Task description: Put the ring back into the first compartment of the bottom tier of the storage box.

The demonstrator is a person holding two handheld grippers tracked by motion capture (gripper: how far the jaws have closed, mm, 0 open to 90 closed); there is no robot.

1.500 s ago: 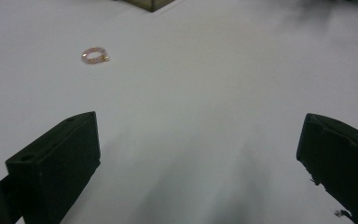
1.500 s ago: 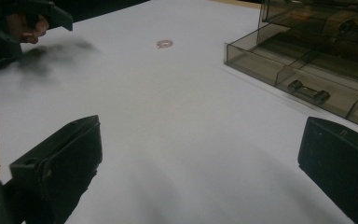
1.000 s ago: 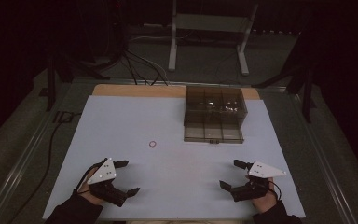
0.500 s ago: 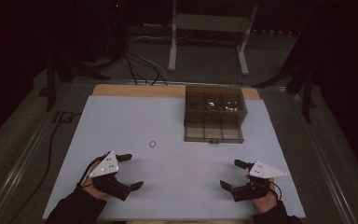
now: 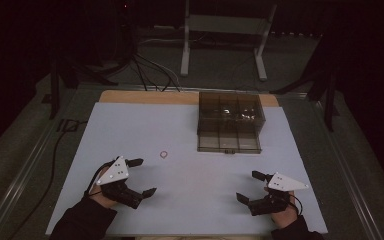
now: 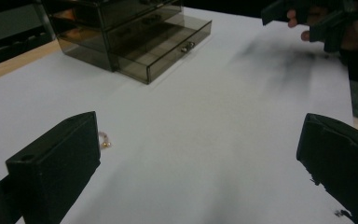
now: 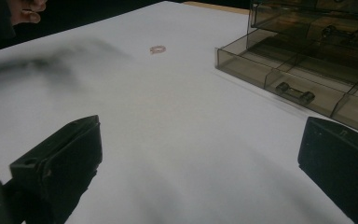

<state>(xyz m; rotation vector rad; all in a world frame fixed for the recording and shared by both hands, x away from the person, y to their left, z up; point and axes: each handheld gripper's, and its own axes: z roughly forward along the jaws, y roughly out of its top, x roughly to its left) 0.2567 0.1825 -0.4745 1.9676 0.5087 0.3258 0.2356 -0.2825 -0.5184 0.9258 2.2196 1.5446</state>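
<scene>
A white table top sits in a dark room, and a small ring lies on it near the left gripper, whose jaws stand wide apart. The right gripper is likewise spread and holds nothing. Its own view shows the smoky drawer box with its bottom drawer pulled out, compartments bare, while the left gripper view shows gold beads on the ring.

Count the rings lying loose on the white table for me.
1: a small ring between the left gripper and the drawer box. More may lie inside the smoky drawers; I can't tell.
</scene>
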